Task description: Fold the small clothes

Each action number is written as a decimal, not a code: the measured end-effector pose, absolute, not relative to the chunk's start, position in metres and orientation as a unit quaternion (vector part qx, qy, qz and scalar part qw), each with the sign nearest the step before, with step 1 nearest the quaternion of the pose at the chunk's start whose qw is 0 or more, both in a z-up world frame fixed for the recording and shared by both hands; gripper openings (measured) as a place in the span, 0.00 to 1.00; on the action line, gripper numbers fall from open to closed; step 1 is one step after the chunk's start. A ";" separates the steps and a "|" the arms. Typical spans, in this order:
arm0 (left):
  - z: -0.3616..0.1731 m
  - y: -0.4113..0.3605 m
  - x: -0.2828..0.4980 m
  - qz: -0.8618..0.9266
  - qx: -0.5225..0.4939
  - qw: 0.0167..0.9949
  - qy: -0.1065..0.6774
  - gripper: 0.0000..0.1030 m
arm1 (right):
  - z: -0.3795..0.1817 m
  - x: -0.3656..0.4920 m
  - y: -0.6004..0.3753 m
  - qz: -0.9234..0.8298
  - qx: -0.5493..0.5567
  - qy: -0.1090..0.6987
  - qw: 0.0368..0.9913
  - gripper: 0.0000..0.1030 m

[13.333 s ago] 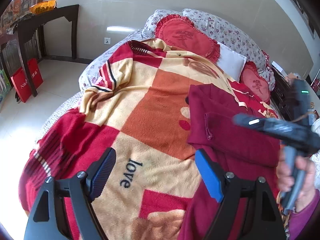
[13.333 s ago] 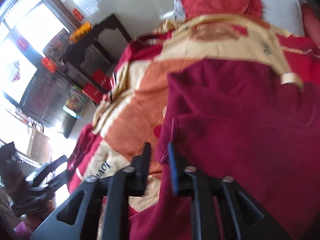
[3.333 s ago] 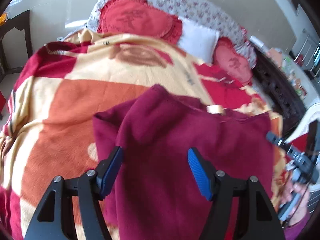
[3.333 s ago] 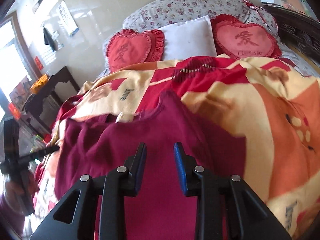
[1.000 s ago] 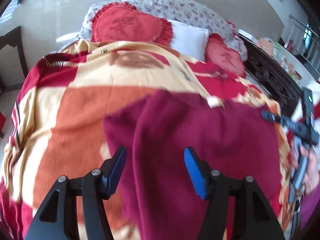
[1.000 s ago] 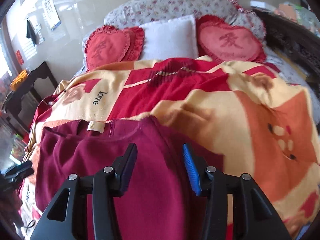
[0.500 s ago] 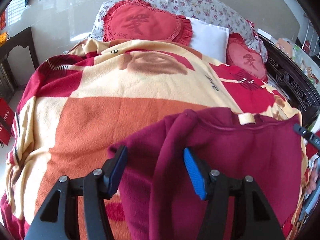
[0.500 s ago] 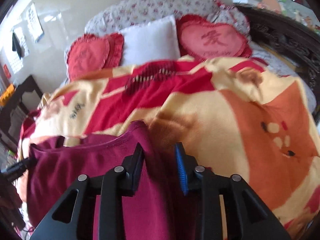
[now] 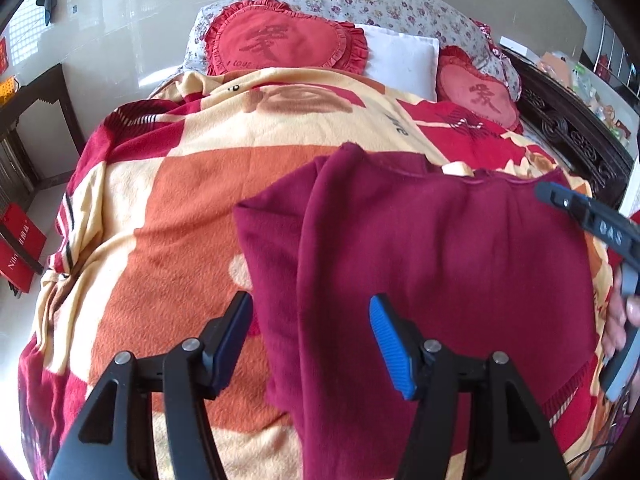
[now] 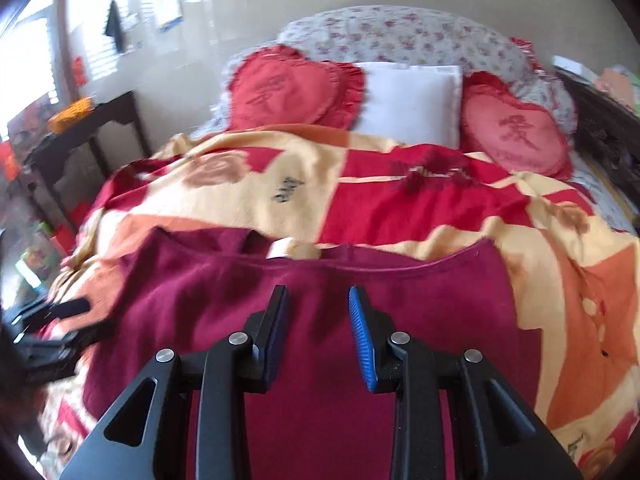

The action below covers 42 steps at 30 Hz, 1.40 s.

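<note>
A maroon fleece garment (image 9: pixel 440 256) lies flat on the bed's patterned blanket (image 9: pixel 168 216), collar and cream label (image 9: pixel 458 169) toward the pillows. Its left side is folded inward, leaving a doubled flap (image 9: pixel 272 248). My left gripper (image 9: pixel 310 336) is open and empty, hovering over that folded left edge. My right gripper (image 10: pixel 318 328) is open and empty above the middle of the garment (image 10: pixel 420 304), just below the collar. The right gripper also shows in the left wrist view (image 9: pixel 588 216) at the garment's right edge.
Two red heart cushions (image 9: pixel 280 44) (image 10: pixel 516 136) and a white pillow (image 10: pixel 412 100) lie at the head of the bed. A dark wooden table (image 10: pixel 88 128) stands to the left, red bags (image 9: pixel 20 244) on the floor. A dark carved bed frame (image 9: pixel 572 140) runs along the right.
The right gripper has opened a little and swung left from the garment's right shoulder to over its middle. The left gripper stays open over the left fold. The garment lies flat.
</note>
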State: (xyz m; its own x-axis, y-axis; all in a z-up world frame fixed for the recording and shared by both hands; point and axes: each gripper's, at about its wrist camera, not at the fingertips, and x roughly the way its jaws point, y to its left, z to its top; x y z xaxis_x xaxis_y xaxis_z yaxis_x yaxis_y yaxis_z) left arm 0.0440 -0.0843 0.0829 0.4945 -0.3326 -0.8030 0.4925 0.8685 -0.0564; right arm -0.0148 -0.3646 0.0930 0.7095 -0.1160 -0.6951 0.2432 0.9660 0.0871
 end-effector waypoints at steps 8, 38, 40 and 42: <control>0.073 -0.078 0.046 -0.236 0.077 0.857 0.452 0.63 | 0.078 -0.031 -0.416 -0.160 0.147 0.377 0.901 0.12; 0.032 -0.024 0.025 -0.220 -0.039 0.823 0.523 0.76 | 0.049 0.106 -0.241 0.016 0.071 0.435 0.898 0.09; 0.032 -0.023 0.025 -0.222 -0.041 0.823 0.522 0.77 | 0.049 0.112 -0.235 0.011 0.048 0.430 0.901 0.09; 0.031 -0.024 0.024 -0.222 -0.040 0.822 0.522 0.77 | 0.050 0.113 -0.234 0.009 0.043 0.436 0.899 0.09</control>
State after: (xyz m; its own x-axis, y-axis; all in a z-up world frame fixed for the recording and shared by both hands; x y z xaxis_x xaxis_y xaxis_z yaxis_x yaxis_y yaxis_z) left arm 0.0243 -0.0236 0.0311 0.3559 -0.4072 -0.8411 0.3241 0.8980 -0.2976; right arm 0.1133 -0.2342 0.0497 0.6198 0.0541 -0.7829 0.0209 0.9961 0.0854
